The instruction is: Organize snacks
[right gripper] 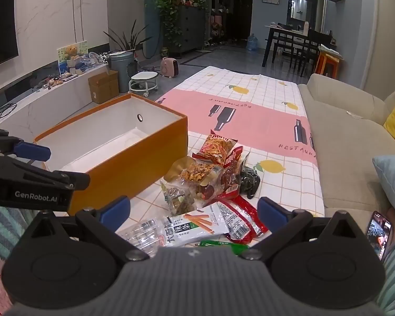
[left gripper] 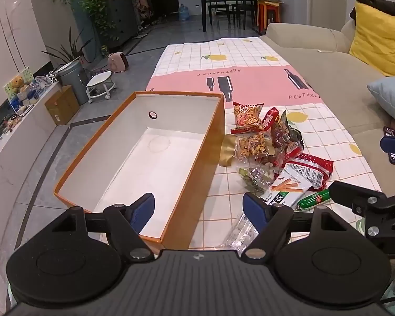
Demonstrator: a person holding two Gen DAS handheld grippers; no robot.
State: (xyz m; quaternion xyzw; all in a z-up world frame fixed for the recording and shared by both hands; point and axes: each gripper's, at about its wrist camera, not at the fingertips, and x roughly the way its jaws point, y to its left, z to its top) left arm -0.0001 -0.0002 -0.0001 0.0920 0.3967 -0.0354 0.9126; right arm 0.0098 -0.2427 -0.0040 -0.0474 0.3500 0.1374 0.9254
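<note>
An empty orange box (left gripper: 189, 179) with a white inside stands on the tablecloth; it also shows in the right wrist view (right gripper: 134, 168). A pile of snack packets (left gripper: 271, 155) lies right of the box, also in the right wrist view (right gripper: 210, 187): a red chip bag (right gripper: 217, 148), a nut pouch (right gripper: 197, 171), a white packet with orange sticks (right gripper: 194, 226), a green sausage (left gripper: 314, 198). My left gripper (left gripper: 198, 209) is open over the box's near right corner. My right gripper (right gripper: 194, 210) is open just above the white packet.
The table has a checked cloth with lemons and a pink band (right gripper: 250, 121). A beige sofa (right gripper: 350, 137) runs along the right with a blue cushion (left gripper: 392, 97). A phone (right gripper: 379, 234) lies at the right. The floor drops off left of the box.
</note>
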